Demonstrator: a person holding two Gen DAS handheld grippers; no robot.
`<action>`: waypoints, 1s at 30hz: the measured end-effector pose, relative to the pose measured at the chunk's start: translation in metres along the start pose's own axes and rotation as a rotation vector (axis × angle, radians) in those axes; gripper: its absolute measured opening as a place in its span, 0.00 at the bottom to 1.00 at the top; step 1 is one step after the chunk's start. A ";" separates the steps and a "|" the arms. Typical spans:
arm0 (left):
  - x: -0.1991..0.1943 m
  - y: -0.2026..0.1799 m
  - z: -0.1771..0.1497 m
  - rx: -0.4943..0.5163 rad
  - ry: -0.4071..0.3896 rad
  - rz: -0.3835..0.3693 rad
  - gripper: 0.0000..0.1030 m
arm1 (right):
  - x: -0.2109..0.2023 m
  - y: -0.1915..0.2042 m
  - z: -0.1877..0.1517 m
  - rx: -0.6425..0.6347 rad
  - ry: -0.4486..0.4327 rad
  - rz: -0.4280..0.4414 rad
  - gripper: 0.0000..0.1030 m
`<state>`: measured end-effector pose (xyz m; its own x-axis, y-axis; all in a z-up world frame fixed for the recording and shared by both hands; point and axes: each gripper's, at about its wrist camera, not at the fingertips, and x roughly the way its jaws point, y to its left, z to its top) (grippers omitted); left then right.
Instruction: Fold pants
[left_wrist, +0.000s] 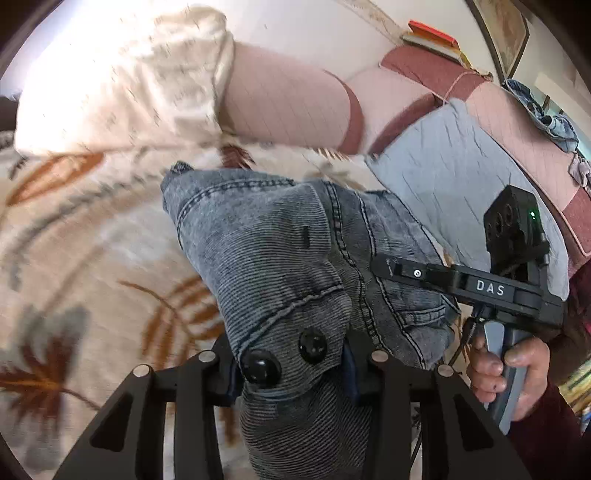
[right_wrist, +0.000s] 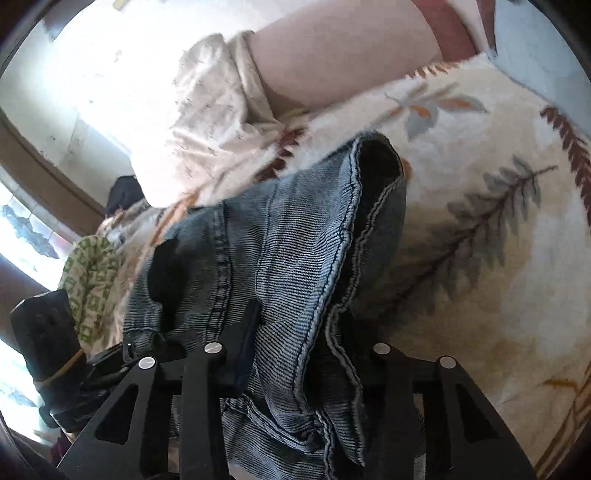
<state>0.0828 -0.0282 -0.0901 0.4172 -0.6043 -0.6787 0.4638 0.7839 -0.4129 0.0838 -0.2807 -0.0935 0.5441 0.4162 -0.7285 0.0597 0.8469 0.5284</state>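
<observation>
Pants (left_wrist: 280, 258) of grey-blue washed denim hang bunched between the two grippers above a cream blanket (left_wrist: 74, 229) printed with brown and grey leaves. The left gripper (left_wrist: 291, 373) has its fingers closed on the waistband (two dark buttons (left_wrist: 260, 365) sit right at the pinch). The right gripper (right_wrist: 291, 354) is clamped on another fold of the same denim, a stitched hem edge running up from between its fingers. In the left view the person's right hand (left_wrist: 506, 373) grips the handle. Beyond lie a pink pillow (left_wrist: 288, 107), a cream pillow (left_wrist: 122, 85) and a grey cloth (left_wrist: 454, 177)
</observation>
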 end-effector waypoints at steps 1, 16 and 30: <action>-0.008 0.002 0.003 0.002 -0.014 0.008 0.42 | -0.002 0.005 0.000 -0.003 -0.010 0.008 0.34; -0.063 0.070 -0.027 -0.024 -0.004 0.255 0.47 | 0.049 0.095 -0.020 -0.099 0.002 0.123 0.34; -0.114 0.021 -0.016 0.219 -0.278 0.646 1.00 | 0.022 0.115 -0.031 -0.229 -0.049 -0.095 0.66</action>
<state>0.0319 0.0595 -0.0312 0.8292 -0.0683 -0.5548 0.1921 0.9669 0.1680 0.0772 -0.1636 -0.0624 0.5854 0.3194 -0.7452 -0.0758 0.9367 0.3419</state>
